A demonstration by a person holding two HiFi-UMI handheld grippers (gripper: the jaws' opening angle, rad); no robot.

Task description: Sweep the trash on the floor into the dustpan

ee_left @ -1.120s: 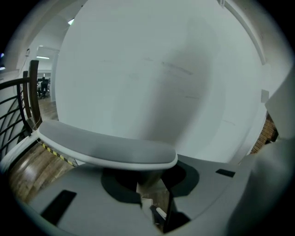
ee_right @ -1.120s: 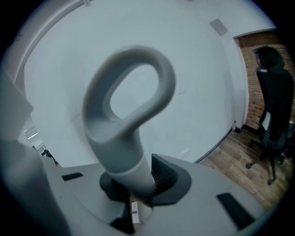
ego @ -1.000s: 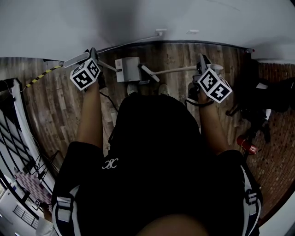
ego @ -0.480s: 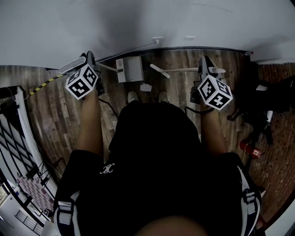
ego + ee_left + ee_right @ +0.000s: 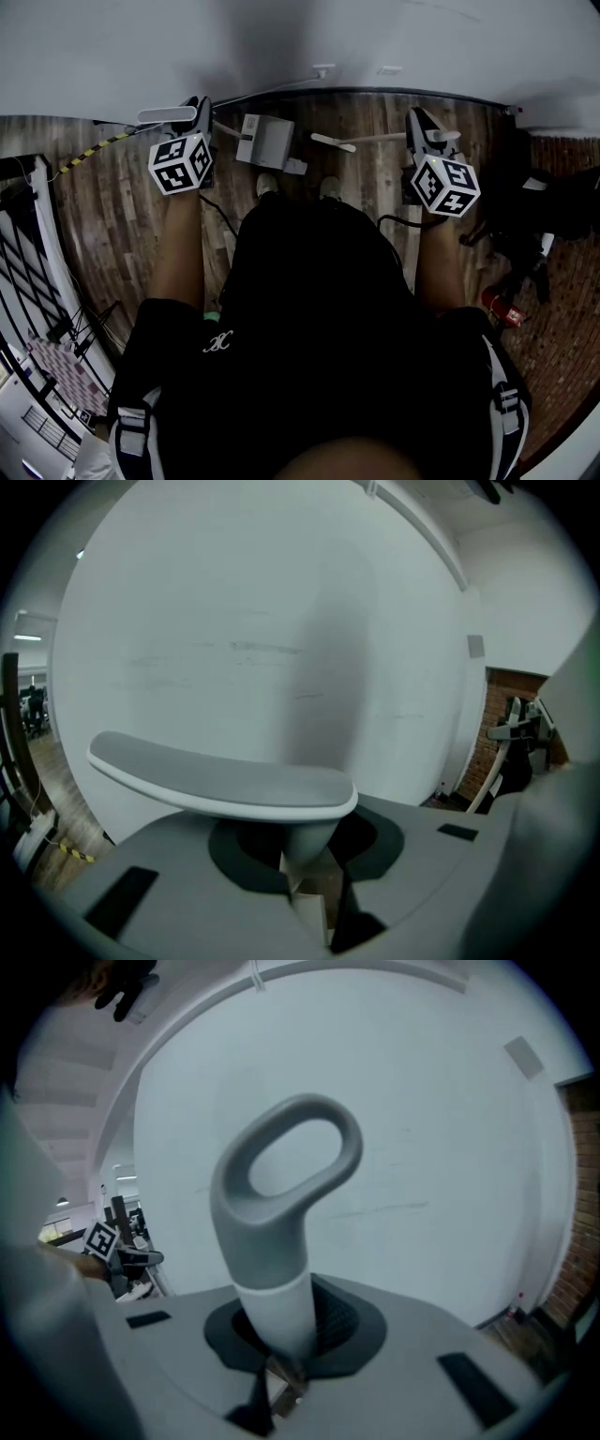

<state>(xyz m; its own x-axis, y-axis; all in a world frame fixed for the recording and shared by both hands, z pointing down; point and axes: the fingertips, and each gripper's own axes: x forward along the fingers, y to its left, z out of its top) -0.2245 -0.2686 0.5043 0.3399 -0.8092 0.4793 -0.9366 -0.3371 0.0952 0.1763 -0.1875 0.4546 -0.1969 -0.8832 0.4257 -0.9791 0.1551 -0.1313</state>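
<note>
Left side: the left tongs (image 5: 302,869) are shut narrowly on the stem of the dustpan handle (image 5: 225,785); its flat grey grip sits just above them.
Right side: the right tongs (image 5: 277,1358) are clamped on the white shaft of the broom handle (image 5: 272,1241), just under its grey loop.
Dustpan (image 5: 265,141): a grey box on the wooden floor (image 5: 375,178), close to the wall edge and ahead of the person's shoes (image 5: 267,185).
Broom head (image 5: 333,142): low over the floor, near the dustpan's right side but apart from it.
Trash (image 5: 295,167): a small pale scrap seems to lie just beside the dustpan's near right corner. It is too small to be sure.
Step in hand: likely drawing the broom leftward to push the scrap into the pan.
Doing it well: press the pan's lip flat on the boards with the left arm. Sweep in a short, low stroke straight at the opening.
Risk: a tilted lip lets the scrap slide underneath, and a fast stroke may flick it past the pan toward the wall.
</note>
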